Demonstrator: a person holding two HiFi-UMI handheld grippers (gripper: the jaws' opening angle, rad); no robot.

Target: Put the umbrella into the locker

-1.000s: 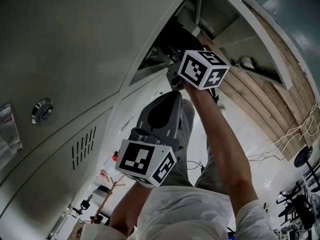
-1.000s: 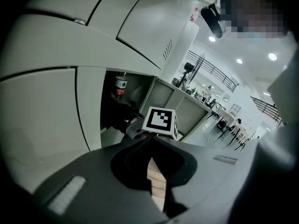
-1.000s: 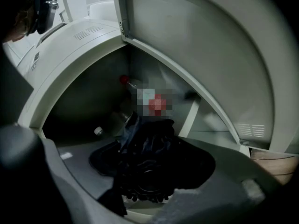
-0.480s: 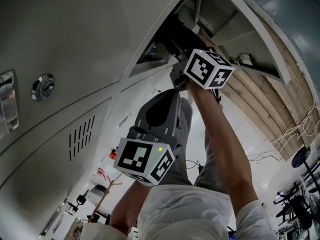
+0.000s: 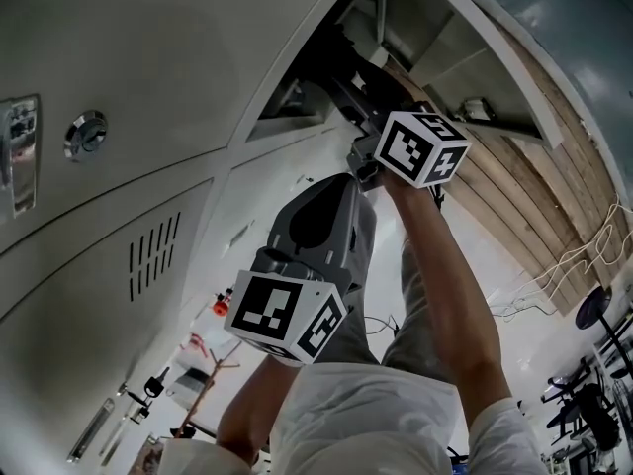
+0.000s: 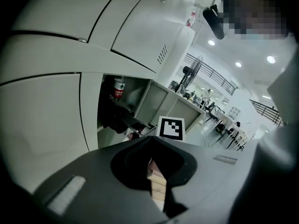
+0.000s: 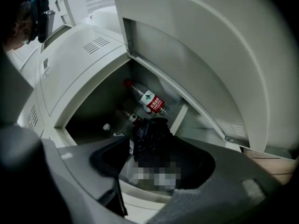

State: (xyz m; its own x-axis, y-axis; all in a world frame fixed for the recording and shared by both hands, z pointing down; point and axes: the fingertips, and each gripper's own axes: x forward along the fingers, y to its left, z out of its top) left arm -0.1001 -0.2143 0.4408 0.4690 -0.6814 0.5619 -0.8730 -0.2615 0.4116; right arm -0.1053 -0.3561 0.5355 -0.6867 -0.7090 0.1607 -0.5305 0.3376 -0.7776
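Note:
A black folded umbrella [image 7: 150,135] sits between the jaws of my right gripper [image 7: 154,148], which are closing on it. Its tip reaches into the open locker [image 7: 88,111]. In the head view the right gripper [image 5: 364,154] is at the locker's mouth [image 5: 297,97], with its marker cube [image 5: 421,147] just below the opening. My left gripper [image 5: 344,188] hangs lower, in front of the closed locker doors, shut with nothing in it. In the left gripper view its jaws [image 6: 154,171] meet with only a thin slit between them.
A water bottle with a red label [image 7: 148,100] lies in the locker, and a second bottle [image 7: 131,117] lies beside it. The locker's door [image 7: 201,55] stands swung open on the right. Closed vented doors [image 5: 148,265] fill the left. A wooden wall [image 5: 534,206] runs on the right.
The right gripper with the umbrella has shifted a little to the right along the locker's mouth. The left gripper has stayed where it was.

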